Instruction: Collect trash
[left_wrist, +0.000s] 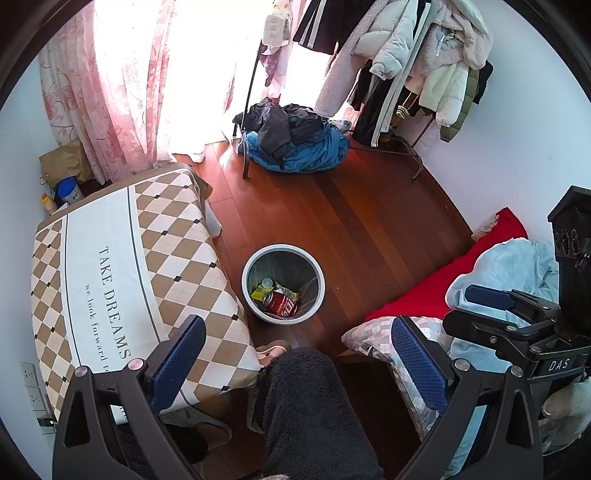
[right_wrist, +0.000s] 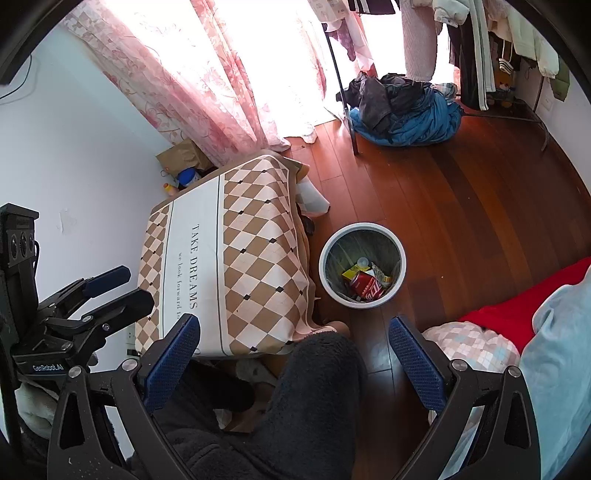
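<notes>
Left gripper (left_wrist: 299, 354) agape, round bin (left_wrist: 283, 283), red can (left_wrist: 283, 305)

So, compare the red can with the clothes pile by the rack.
The can lies on its side inside the bin; the clothes pile sits loose on the bare floor. The can is small, rigid and red with white lettering; the pile is large, soft and mostly blue and dark grey. The can lies among other trash; the pile sits under the rack. Neither is held by any tongs.
</notes>
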